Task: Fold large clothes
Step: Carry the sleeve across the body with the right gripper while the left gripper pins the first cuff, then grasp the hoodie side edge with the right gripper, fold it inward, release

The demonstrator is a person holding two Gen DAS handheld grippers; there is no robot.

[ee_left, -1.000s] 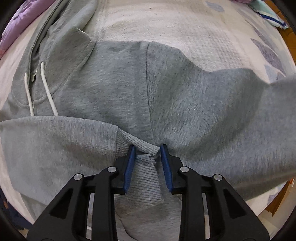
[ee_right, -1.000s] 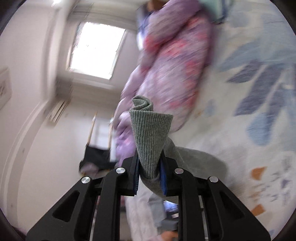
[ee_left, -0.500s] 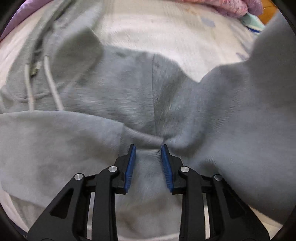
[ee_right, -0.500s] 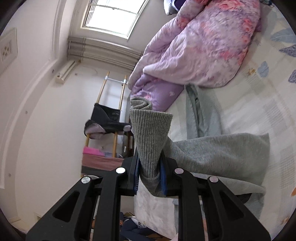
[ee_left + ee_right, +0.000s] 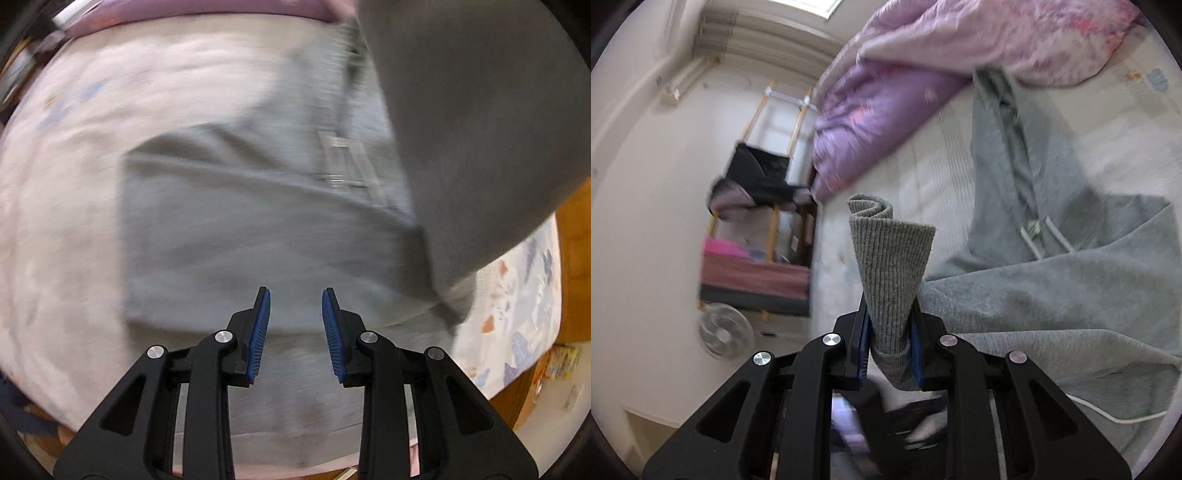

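While the bed [image 5: 48,206] fills most of both views, the grey hoodie [image 5: 258,229] lies spread across its pale cover, body flat and already partly squared off in the left wrist view. One sleeve [image 5: 480,129] hangs lifted, crossing the upper right of that view as a dark, blurred sheet.

Right gripper [image 5: 890,354]: fingers clamped on the ribbed cuff [image 5: 890,266], which stands up out of them in a loose roll. Left gripper [image 5: 295,332]: fingers apart, nothing between them, hovering above the hem end of the hoodie.

Risks, as judged:
- Cuff is bunched and rolled in the pinch; if laid down like that, the sleeve may land twisted rather than flat.
- Only the cuff is held. A fast carry across could drag the shoulder and pull the flat body out of square.
- Left gripper pins nothing, so the body is free to slide.

View differences:
- Right wrist shows the hood, drawstrings [image 5: 1045,236], purple quilt [image 5: 879,110], a rack and a fan [image 5: 726,334] by the wall; none of these can be made out in the left.
- Left wrist shows the folded outline of the body and the bed's far edge, heavily blurred.
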